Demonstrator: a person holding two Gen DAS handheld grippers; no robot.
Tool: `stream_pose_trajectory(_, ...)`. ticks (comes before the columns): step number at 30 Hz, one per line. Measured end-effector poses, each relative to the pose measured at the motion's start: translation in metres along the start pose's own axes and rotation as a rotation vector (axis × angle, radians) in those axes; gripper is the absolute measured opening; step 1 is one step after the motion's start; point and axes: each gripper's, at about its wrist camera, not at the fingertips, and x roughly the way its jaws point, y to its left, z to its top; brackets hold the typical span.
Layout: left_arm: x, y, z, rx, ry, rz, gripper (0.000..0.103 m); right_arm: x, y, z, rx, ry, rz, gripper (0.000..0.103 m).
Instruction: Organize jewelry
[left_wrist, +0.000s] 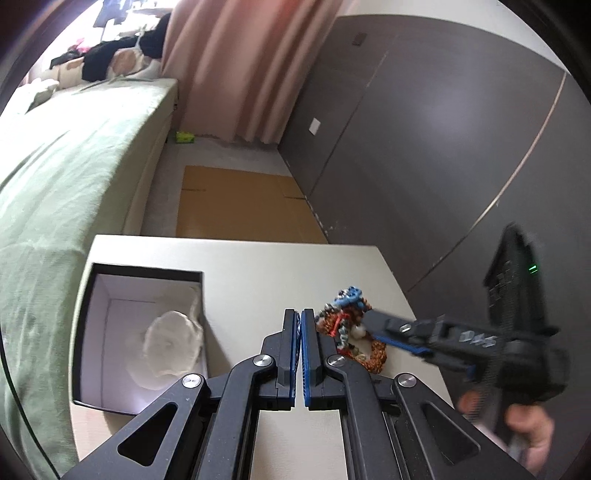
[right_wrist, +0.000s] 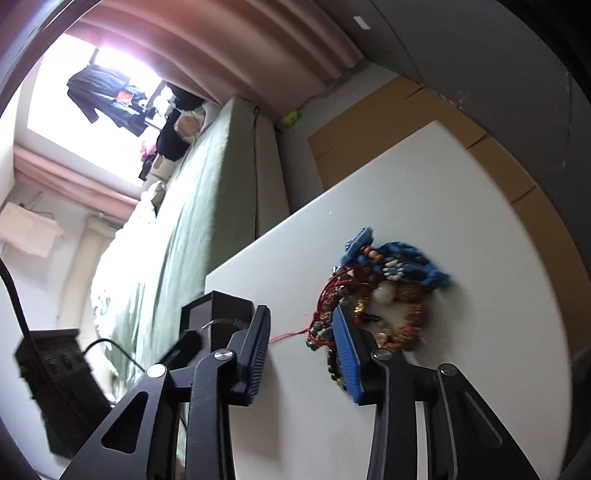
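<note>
My left gripper (left_wrist: 300, 325) sits low in the centre of the left wrist view, its jaws pressed almost together with nothing between them. Just right of them lies a tangled pile of bracelets (left_wrist: 351, 328), beaded and braided in blue, orange and red, resting on the pale counter (left_wrist: 258, 266). My right gripper (left_wrist: 384, 330) comes in from the right edge of that view, blurred, its fingers reaching into the pile.

In the right wrist view, my right gripper (right_wrist: 301, 350) has its jaws spread wide apart. The right-hand blue pad lies against the lower left of the bracelets (right_wrist: 384, 295), which sit in the centre of the frame; the left-hand pad is well clear of them over the bare counter (right_wrist: 461, 206). A red cord (right_wrist: 288, 335) trails from the pile toward the left pad.

Back in the left wrist view, an open black box (left_wrist: 85, 332) with a white lining stands at the lower left, on the counter's left side, with crumpled clear wrapping (left_wrist: 170, 347) inside. Beyond the counter, flattened cardboard (left_wrist: 240, 203) lies on the floor. A bed with a green cover (left_wrist: 74, 166) fills the left, and pink curtains (left_wrist: 236, 62) hang at the top.
</note>
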Motion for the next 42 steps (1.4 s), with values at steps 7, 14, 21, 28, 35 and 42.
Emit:
stream_pose_trajectory(7,-0.016,0.017,0.006,-0.039,-0.028,-0.007,0.002,0.032,-0.001,-0.003,0.002,0.047,-0.051,0.024)
stream_pose_trajectory(14,-0.029,0.037,0.010,-0.088,-0.055,0.005,0.001,0.042,0.005,0.000,-0.036,0.046,-0.142,0.024)
stream_pose_trajectory(21,-0.042,0.050,0.015,-0.122,-0.086,0.010,0.001,0.046,0.010,0.001,-0.060,0.037,-0.242,0.008)
stream_pose_trajectory(28,-0.056,0.067,0.015,-0.156,-0.107,0.019,0.001,0.007,0.021,0.000,-0.084,-0.048,-0.196,0.007)
stream_pose_trajectory(35,-0.054,0.076,0.013,-0.174,-0.086,0.026,0.002,-0.028,0.039,-0.007,-0.105,-0.120,-0.123,0.007)
stream_pose_trajectory(42,-0.035,0.082,0.015,-0.221,-0.037,-0.028,0.004,-0.040,0.064,-0.012,-0.153,-0.147,-0.054,0.007)
